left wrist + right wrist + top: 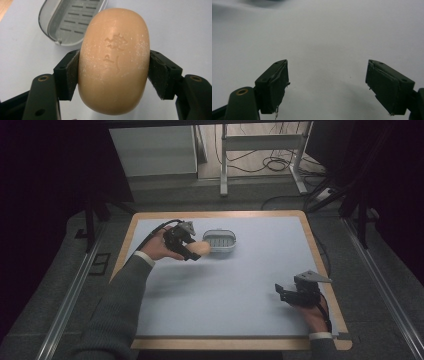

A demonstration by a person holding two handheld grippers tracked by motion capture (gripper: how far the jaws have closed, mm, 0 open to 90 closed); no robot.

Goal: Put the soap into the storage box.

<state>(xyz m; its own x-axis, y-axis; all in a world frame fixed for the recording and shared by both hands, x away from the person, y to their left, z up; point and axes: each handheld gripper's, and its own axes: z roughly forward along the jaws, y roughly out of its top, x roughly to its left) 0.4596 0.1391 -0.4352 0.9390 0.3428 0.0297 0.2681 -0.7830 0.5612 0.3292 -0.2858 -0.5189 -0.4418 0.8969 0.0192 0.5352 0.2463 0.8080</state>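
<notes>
A tan oval bar of soap (113, 62) with a stamped mark is clamped between the two black jaws of my left gripper (113, 75), both pads pressing its sides. From above, that gripper (192, 251) holds the soap (200, 248) in the air just left of a grey oval soap dish (220, 240) with a slotted floor. The dish (71, 21) lies beyond the soap, upper left in the left gripper view. My right gripper (281, 292) rests low near the table's front right, and its jaws (327, 85) stand wide apart over bare mat.
A pale blue-grey mat (240, 280) covers the wooden table (320, 250). Past the far edge stand a white cabinet (155, 150), a metal table frame (260, 150) and loose cables on the floor. Dark stands flank both sides.
</notes>
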